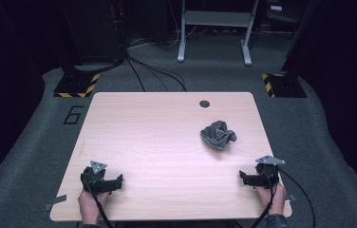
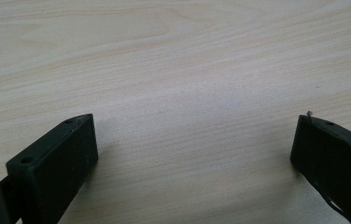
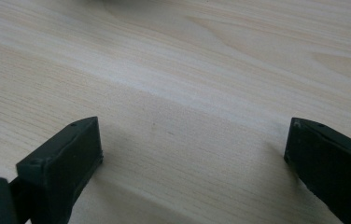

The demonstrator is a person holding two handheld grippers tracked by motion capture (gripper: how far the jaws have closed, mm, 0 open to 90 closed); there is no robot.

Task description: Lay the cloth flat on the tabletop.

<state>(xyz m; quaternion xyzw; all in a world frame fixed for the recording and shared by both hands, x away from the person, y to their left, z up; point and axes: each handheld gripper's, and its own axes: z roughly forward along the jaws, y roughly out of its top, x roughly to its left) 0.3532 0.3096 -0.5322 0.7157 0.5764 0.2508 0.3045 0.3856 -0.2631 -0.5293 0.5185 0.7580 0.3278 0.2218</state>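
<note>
A crumpled dark grey cloth point(image 1: 218, 135) lies bunched on the light wooden table point(image 1: 157, 137), toward its right edge, with no clear long axis. The left gripper point(image 1: 115, 183) and right gripper point(image 1: 244, 177) rest near the front corners, jaws spread wide, holding nothing.

We see a dark grey cloth point(image 1: 218, 135) lying crumpled in a loose heap on the light wooden table point(image 1: 157, 137). It sits in the right half, nearer the far edge than the near one and well in from the right edge. Its folds bunch upward, with one corner trailing toward the right edge.
</note>
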